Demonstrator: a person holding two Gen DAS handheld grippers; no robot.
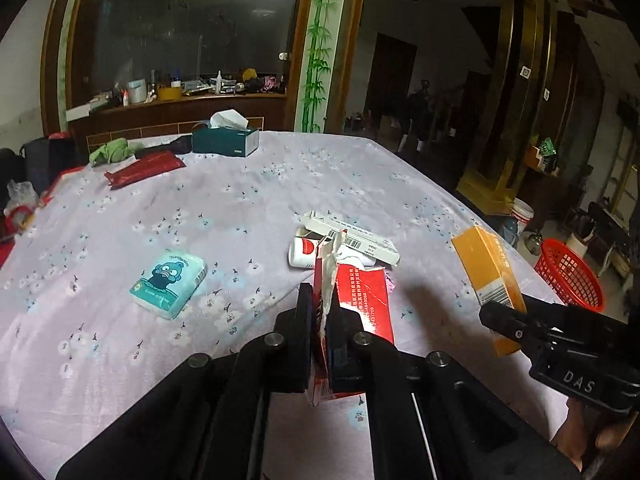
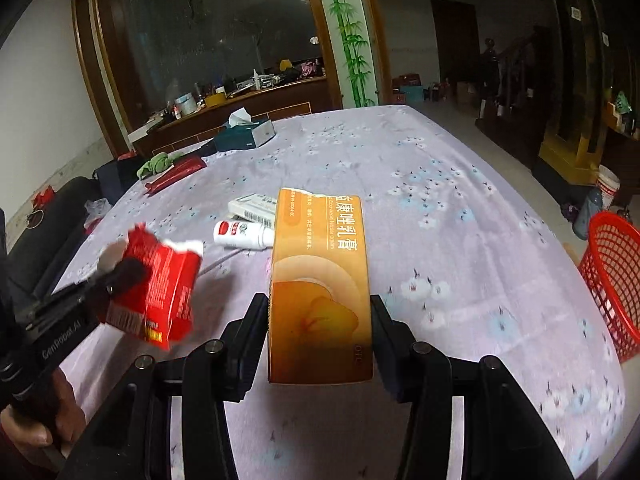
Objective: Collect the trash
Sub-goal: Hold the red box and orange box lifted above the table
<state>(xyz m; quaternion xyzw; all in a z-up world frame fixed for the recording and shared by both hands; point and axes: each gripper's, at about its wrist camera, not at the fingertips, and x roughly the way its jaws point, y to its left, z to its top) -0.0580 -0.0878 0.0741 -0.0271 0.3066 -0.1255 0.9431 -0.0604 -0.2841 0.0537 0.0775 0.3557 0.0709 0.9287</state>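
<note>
Torn red box (image 1: 360, 296) pinched in left tongs (image 1: 324, 312); orange box (image 2: 320, 288) clamped in right tongs (image 2: 320, 344).

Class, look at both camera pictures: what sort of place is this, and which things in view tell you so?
Most likely a lived-in room of a home. A big table under a flowered cloth bears a tissue box, a cluttered wooden sideboard stands behind it, and a red basket sits on the floor.

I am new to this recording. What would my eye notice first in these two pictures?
First, the orange box clamped in the right tool, and the torn red carton pinched in the left tool, both above the floral tablecloth. Next, the red basket beyond the table's right edge.
</note>
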